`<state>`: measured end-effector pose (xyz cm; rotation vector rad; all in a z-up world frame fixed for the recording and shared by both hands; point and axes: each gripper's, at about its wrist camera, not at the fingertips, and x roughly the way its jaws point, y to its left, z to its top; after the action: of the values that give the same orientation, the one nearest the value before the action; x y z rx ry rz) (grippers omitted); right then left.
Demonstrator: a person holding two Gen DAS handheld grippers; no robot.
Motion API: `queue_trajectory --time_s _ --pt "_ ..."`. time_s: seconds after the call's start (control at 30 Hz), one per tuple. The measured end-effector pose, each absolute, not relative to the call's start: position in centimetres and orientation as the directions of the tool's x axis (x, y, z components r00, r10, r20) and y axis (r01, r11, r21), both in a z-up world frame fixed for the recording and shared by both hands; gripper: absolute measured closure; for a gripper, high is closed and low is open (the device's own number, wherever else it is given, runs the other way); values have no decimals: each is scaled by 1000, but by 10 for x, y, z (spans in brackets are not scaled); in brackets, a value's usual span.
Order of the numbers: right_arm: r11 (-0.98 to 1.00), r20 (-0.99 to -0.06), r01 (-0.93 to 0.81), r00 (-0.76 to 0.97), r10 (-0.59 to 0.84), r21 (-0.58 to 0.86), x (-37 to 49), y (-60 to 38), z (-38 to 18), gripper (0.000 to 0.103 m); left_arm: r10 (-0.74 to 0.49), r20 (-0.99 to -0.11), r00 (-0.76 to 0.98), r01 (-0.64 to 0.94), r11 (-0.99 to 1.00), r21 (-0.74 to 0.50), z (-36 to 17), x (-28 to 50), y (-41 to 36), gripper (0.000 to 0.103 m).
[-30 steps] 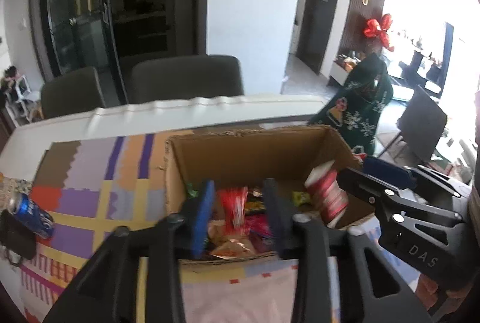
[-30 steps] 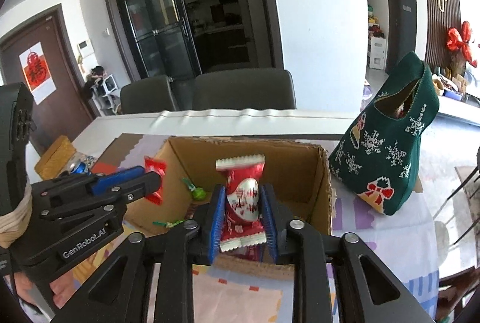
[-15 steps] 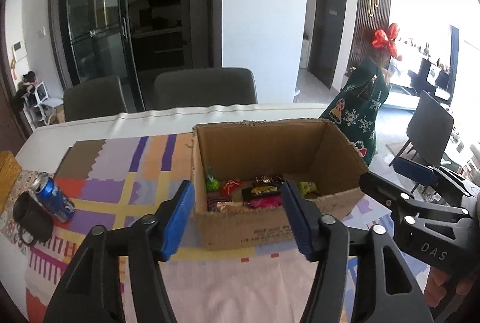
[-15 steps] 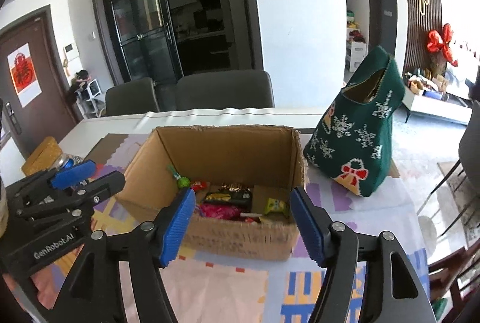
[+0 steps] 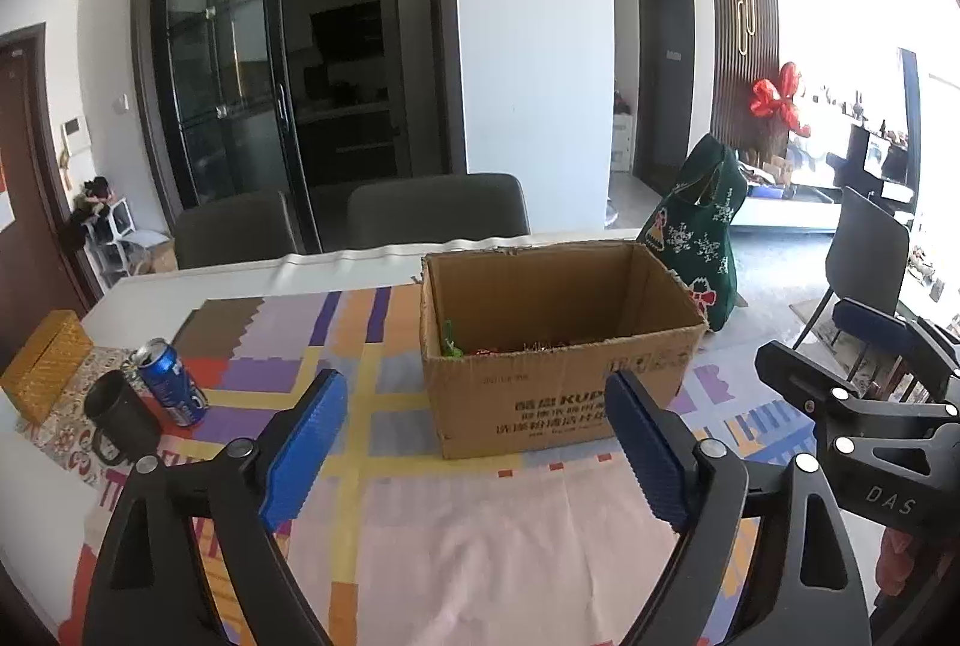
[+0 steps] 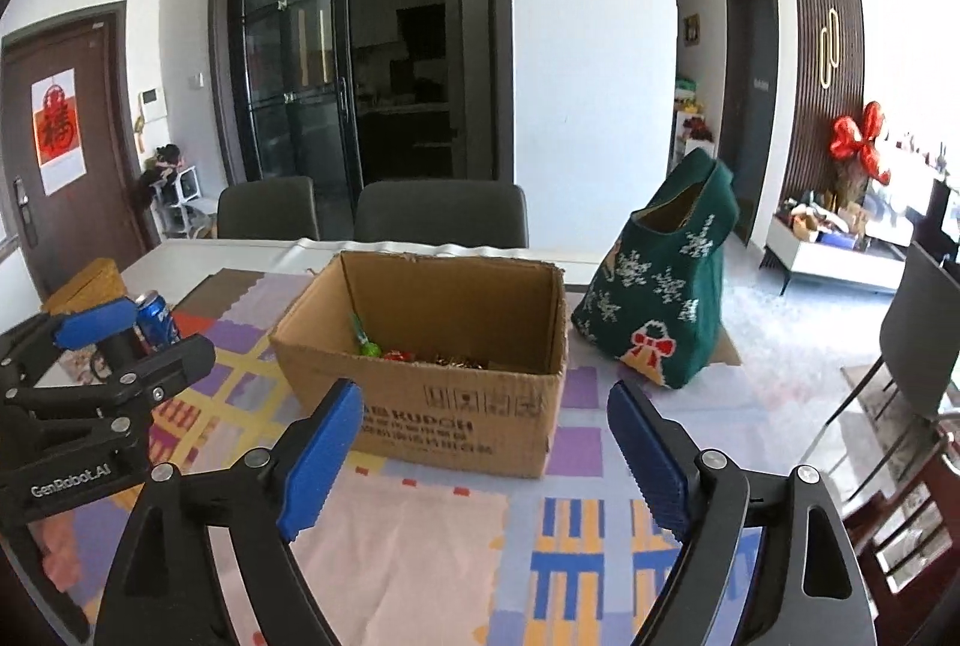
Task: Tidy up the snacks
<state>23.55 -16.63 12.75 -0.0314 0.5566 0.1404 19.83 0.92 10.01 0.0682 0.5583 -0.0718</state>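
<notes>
An open cardboard box point(image 5: 558, 394) point(image 6: 456, 418) stands on the patterned tablecloth, with several wrapped snacks point(image 6: 414, 355) low inside it, mostly hidden by its front wall. My left gripper point(image 5: 474, 424) hovers in front of the box, its jaws opening and wide apart, nothing between the blue pads. My right gripper point(image 6: 486, 430) hangs beside it at about the same distance from the box, jaws also opening, with nothing held. Each gripper shows at the edge of the other's view.
A green Christmas bag point(image 6: 666, 298) stands right of the box. A blue drink can point(image 5: 171, 382), a dark mug point(image 5: 120, 418) and a yellow woven box point(image 5: 45, 373) sit at the left. Two grey chairs point(image 6: 441, 214) stand behind the table. Bare cloth point(image 5: 480, 556) lies in front.
Both grippers let go of snack packets over the box and opened wide. Both pulled back from the box, which now looks smaller and farther away.
</notes>
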Motion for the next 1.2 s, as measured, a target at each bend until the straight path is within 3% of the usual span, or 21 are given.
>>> queue_trajectory --time_s 0.37,1.2 --pt "990 -495 -140 861 119 -6 185 -173 127 15 -33 -523 852 83 994 71 94 151 4 3" --pt "989 -494 -147 862 115 -27 130 -173 120 15 -30 -522 852 67 996 53 89 107 5 0"
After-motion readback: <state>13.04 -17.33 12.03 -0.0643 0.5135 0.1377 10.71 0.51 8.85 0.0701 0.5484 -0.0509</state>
